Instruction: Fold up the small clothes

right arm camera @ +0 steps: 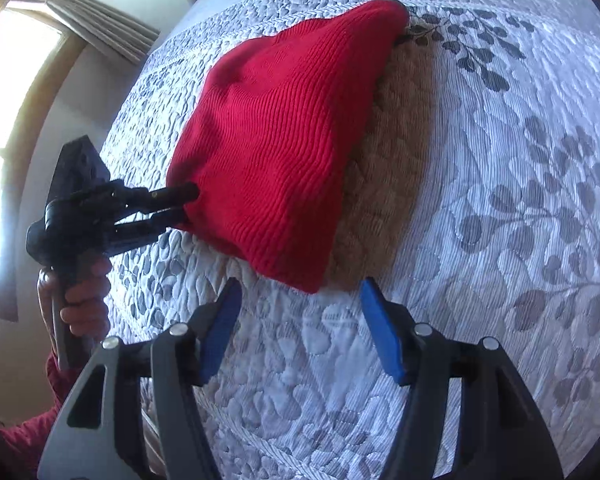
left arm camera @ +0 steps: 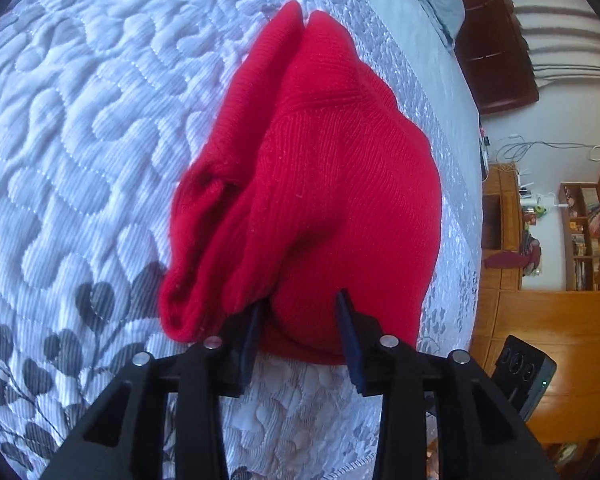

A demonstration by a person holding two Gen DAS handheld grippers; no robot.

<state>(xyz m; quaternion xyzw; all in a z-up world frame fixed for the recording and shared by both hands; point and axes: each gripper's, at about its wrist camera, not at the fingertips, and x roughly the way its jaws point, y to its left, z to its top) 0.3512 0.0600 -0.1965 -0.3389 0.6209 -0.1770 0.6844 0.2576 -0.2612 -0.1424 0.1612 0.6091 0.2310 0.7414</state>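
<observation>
- Left side first: the left gripper (right arm camera: 188,204) is at the near-left corner of the red knit garment (right arm camera: 276,152), fingers nearly together with that corner of fabric between them, as the right wrist view shows it. In its own camera the blue pads (left arm camera: 346,332) look spread with knit bulging between them, so honestly I can't be sure how firm the pinch is.
- The garment sits bunched on the quilted bedspread (right arm camera: 500,240), near the bed's edge (left arm camera: 456,184), partly folded, with loose rolls on its left side (left arm camera: 204,240).
- Risk one: if the left grip has only a thin bit of knit, any pull could slip it free and the fold flops open.
- Risk two: those loose rolls could get trapped inside the next fold and leave a lumpy bundle.
- Moving right: the right gripper (right arm camera: 298,320) hovers just short of the garment's near corner, jaws wide apart, holding nothing.
- Risk three: there's a tan textured piece (right arm camera: 384,184) lying under the red one. When the right one closes it could grab both layers and drag the tan thing along.
- Also, a hard tug toward the edge could slide everything off the bed.
</observation>
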